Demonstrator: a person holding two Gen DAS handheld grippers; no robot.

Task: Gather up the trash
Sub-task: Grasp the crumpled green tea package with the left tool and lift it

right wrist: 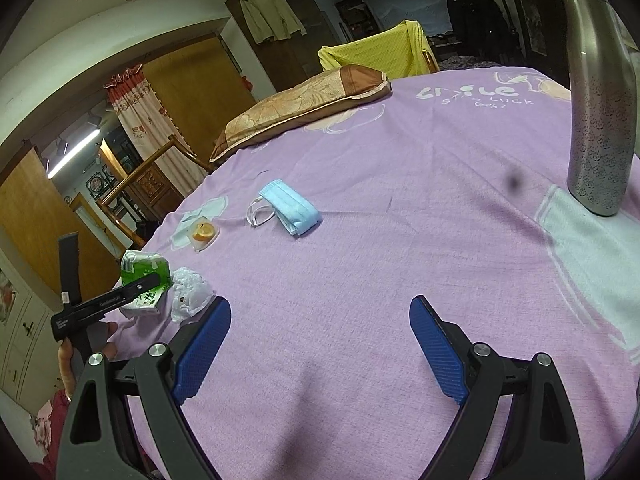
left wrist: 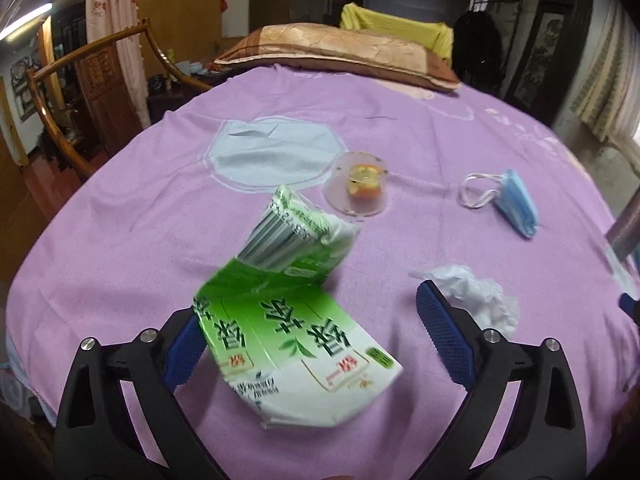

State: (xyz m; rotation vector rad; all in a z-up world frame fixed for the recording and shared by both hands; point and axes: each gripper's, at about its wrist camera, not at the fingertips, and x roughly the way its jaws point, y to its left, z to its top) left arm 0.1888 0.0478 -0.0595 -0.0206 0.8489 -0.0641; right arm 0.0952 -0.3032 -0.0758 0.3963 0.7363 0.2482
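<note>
On a bed spread with a purple sheet (left wrist: 120, 240), the left gripper (left wrist: 308, 336) is hanging over a crushed green tea carton (left wrist: 288, 312), its jaws standing wide; the carton is lying between them, its near end touching or just beside the left blue pad (left wrist: 184, 352) and well clear of the right one, so nothing is being gripped. Whether the left pad is actually pressing on the carton cannot be told. The carton is bent in the middle, its far half tipped up and slightly blurred. Taking the carton as landmark: a crumpled white plastic wrapper (left wrist: 480, 296) is lying just to its right, near the gripper's right pad; a clear plastic cup (left wrist: 358, 188) holding something orange is sitting just beyond it; a folded blue face mask (left wrist: 516, 208) with white ear loops is lying farther off to the right, beyond the wrapper; and a brown pillow (left wrist: 340, 52) is resting at the far edge of the bed, well behind it. The right gripper (right wrist: 320, 344) is hovering above bare sheet well to the right of the carton, its jaws also spread wide with nothing between them. From that camera, a hand (right wrist: 86, 344) is showing at the left edge, holding the left gripper's black frame across the carton. A tall metal bottle (right wrist: 600, 112) is standing upright on the sheet far to the right.
</note>
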